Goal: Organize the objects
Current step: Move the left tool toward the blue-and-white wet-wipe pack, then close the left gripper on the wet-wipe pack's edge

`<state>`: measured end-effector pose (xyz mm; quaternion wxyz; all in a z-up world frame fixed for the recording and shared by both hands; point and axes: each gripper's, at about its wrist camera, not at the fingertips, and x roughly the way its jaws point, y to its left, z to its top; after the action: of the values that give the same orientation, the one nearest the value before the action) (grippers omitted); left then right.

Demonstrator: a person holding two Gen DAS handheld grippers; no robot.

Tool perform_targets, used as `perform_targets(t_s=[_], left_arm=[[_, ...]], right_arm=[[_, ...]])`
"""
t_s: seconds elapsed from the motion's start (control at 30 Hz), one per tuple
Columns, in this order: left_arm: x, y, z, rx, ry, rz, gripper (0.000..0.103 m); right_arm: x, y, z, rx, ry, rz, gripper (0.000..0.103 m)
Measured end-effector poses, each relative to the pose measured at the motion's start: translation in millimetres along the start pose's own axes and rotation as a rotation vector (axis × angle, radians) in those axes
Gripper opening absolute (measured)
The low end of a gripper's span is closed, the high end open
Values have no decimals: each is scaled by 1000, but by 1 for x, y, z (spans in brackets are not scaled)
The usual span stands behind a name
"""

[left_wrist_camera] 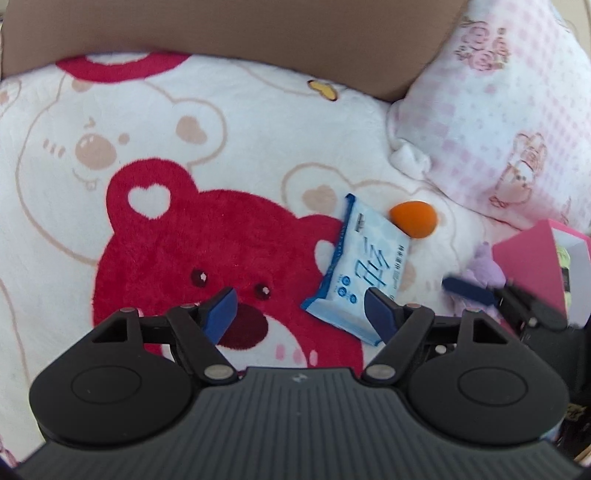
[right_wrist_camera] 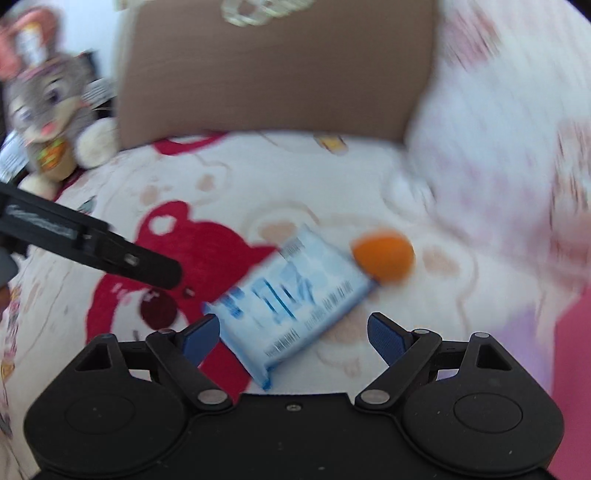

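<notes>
A white plush blanket [left_wrist_camera: 258, 122] with a big red bear face [left_wrist_camera: 207, 266] printed on it covers the surface under both tools. Behind it stands a brown cardboard box [left_wrist_camera: 258, 33]. To the right of the box a pink checked pillow [left_wrist_camera: 498, 122] lies on the blanket. In the right wrist view a grey plush rabbit [right_wrist_camera: 48, 110] sits at the far left, beside the box. At the right edge of the left wrist view there is a pink box [left_wrist_camera: 528, 258], and just beside it something soft and lilac [left_wrist_camera: 484, 266], too blurred to name.

The blue and white tissue pack [left_wrist_camera: 358, 266] lies flat on the blanket, at the right side of the red bear face, turned at an angle. An orange teardrop-shaped sponge [left_wrist_camera: 413, 218] touches its far corner.

The left tongs [left_wrist_camera: 301, 314] are spread wide, with nothing between them; the right pad [left_wrist_camera: 380, 317] is over the near edge of the pack. The right tongs [right_wrist_camera: 291, 336] are also spread wide, and the near end of the pack [right_wrist_camera: 291, 302] shows between the pads without being pinched. This view is blurred.
</notes>
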<state>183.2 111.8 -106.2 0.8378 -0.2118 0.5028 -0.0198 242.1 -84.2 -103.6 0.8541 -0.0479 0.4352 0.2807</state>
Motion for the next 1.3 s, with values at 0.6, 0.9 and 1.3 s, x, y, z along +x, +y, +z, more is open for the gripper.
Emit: perform_targets(t_s=[0.6, 0.9, 1.3], left_arm=[[51, -8, -7, -27, -47, -92, 37], [56, -3, -7, -99, 18, -190, 22], [48, -26, -25, -28, 154, -144, 21]], right_arm=[[27, -14, -14, 216, 9, 87, 79], [25, -11, -10, 204, 8, 129, 51], [9, 20, -17, -12, 89, 84, 56]])
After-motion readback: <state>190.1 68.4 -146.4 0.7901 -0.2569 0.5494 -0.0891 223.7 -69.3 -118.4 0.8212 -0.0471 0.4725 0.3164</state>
